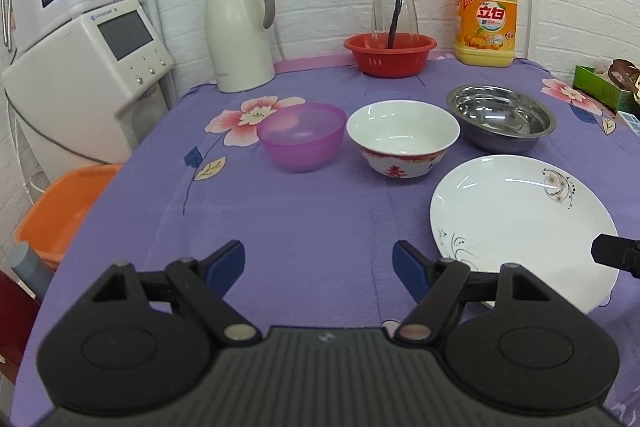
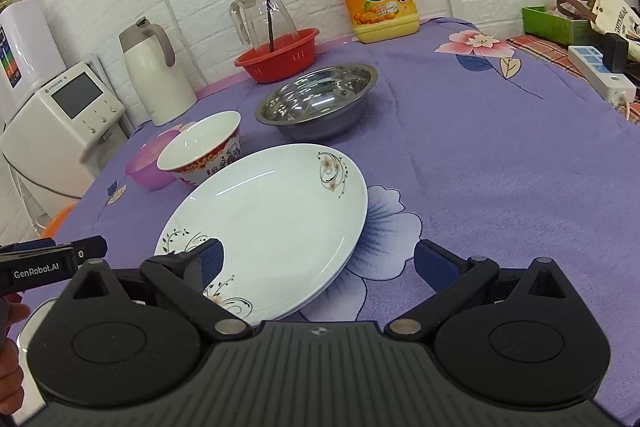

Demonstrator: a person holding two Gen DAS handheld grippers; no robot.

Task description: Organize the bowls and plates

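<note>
A white plate (image 1: 516,215) (image 2: 276,223) with flower prints lies on the purple cloth. Behind it stand a pink plastic bowl (image 1: 302,137) (image 2: 146,169), a white ceramic bowl (image 1: 402,137) (image 2: 202,149) with a red pattern and a steel bowl (image 1: 500,117) (image 2: 318,101). My left gripper (image 1: 319,269) is open over bare cloth, in front of the pink and white bowls, with nothing between its fingers. My right gripper (image 2: 318,263) is open over the plate's near edge; its left finger (image 2: 210,261) hangs above the plate, its right finger over the cloth.
At the back stand a white thermos jug (image 1: 236,35), a red basket (image 1: 390,53) holding a glass pitcher, and a yellow detergent bottle (image 1: 486,17). White appliances (image 1: 84,75) and an orange basin (image 1: 60,207) sit left of the table. A power strip (image 2: 602,73) lies far right.
</note>
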